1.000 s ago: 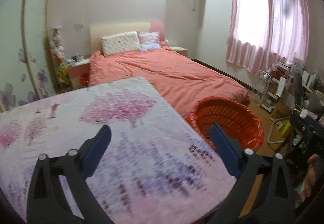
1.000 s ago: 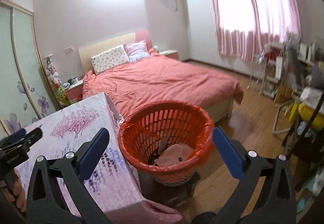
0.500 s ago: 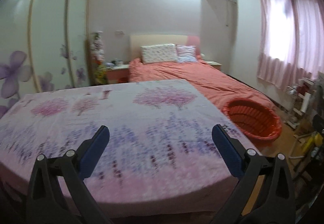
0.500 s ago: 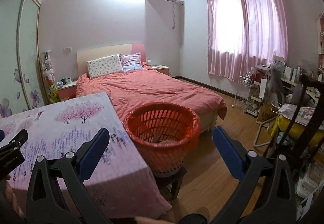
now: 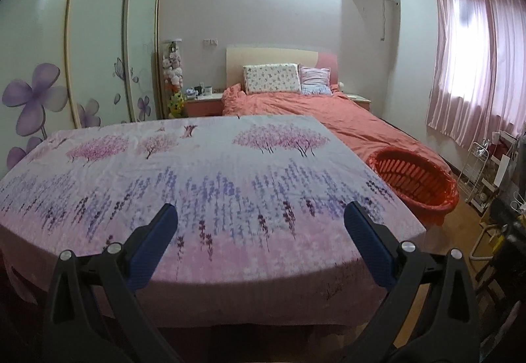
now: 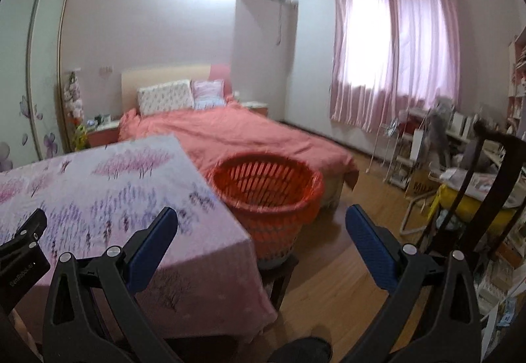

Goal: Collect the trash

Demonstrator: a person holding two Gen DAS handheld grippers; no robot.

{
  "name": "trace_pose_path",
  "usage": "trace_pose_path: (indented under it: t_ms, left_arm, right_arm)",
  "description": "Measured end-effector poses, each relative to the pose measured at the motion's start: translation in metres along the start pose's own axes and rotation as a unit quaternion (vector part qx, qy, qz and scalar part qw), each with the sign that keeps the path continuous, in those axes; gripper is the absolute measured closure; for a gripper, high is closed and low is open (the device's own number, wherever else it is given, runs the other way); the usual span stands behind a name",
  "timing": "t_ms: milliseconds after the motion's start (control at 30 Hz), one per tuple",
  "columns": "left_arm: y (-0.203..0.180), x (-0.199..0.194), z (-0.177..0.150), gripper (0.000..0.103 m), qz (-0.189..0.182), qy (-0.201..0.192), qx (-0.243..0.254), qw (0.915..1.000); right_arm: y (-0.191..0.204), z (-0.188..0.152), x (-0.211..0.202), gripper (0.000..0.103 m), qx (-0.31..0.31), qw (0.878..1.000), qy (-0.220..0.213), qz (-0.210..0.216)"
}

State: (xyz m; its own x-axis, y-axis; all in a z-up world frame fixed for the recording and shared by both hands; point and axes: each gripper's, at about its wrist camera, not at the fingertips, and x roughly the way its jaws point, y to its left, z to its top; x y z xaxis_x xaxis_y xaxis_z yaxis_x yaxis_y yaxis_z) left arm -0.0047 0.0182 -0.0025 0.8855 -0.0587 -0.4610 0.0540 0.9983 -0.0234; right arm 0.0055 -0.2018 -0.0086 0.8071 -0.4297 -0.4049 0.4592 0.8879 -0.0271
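An orange slatted basket [image 6: 268, 189] lined with a red bag stands on a dark stool off the right end of a table draped in a floral cloth [image 6: 98, 185]; its contents are hidden from this angle. From the left wrist the same basket [image 5: 416, 180] shows at the right, past the cloth [image 5: 203, 185]. No loose trash shows on the cloth. My left gripper [image 5: 259, 215] is open above the table's near edge, nothing between its blue pads. My right gripper [image 6: 261, 218] is open too, held back from the basket and level with its side.
A bed with a coral cover [image 6: 236, 136] lies behind the table and basket. Wardrobe doors [image 5: 82, 44] line the left wall. Wire racks and a cluttered desk [image 6: 460, 159] fill the right side under pink curtains [image 6: 394, 44]. Wooden floor [image 6: 345, 267] runs between basket and desk.
Both grippers have pulled back and away from the basket and table; the left view has swung left and now takes in the whole cloth. Both have stayed open and empty.
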Motion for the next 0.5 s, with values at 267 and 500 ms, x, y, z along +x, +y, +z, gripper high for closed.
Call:
trace_pose_path:
  t_ms: [267, 500]
  left_arm:
    - [-0.003, 0.007, -0.009, 0.004, -0.003, 0.03, -0.004, 0.9995]
    - [-0.004, 0.01, -0.01, 0.004, -0.008, 0.04, -0.009, 0.9991]
  right_arm:
    - [0.0, -0.009, -0.003, 0.002, 0.016, 1.0, 0.025, -0.005]
    - [0.0, -0.014, 0.002, 0.002, 0.016, 0.999, 0.035, -0.008]
